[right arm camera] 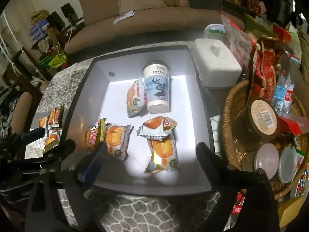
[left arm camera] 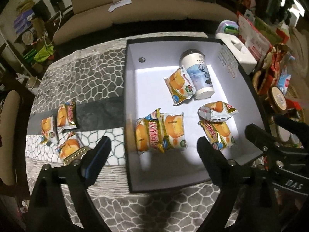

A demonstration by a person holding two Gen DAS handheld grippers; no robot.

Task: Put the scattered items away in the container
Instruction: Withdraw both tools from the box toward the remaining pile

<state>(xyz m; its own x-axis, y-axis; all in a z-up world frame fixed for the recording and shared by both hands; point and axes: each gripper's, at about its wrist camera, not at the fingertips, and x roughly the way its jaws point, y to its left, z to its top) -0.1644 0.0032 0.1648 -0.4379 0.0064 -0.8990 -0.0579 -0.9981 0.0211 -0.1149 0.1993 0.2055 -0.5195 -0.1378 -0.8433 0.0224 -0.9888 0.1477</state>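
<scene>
Five wrapped cakes lie inside the box (left arm camera: 133, 77), which is black outside with a pale floor, resting on the grey cobble-patterned cloth (left arm camera: 87, 73). One cake packet (left arm camera: 178, 86) leans against the white deer-print cup (left arm camera: 199, 75), which lies on its side near the far wall. Nearer to me, a pair of packets (left arm camera: 160, 130) sits side by side and touching at the box's left wall; a second pair (left arm camera: 217, 123) sits toward the right wall, one packet overlapping the other. Three more packets (left arm camera: 61, 129) are still outside, on the cloth to the left of the box, close together. My left gripper (left arm camera: 153, 147) hangs above the near left part of the box, jaws wide, nothing between them; one finger shows over the cloth and the other over the box floor. My right gripper (right arm camera: 150, 155) hangs above the near right part of the box, jaws spread fully, nothing held; the overlapping pair shows between the fingers in the right wrist view but is untouched. Right of the box stands a white tissue holder (right arm camera: 218, 71), and a wicker basket (right arm camera: 229, 116) crowded with jars and red packets. A tan sofa (right arm camera: 150, 23) runs behind the table.
</scene>
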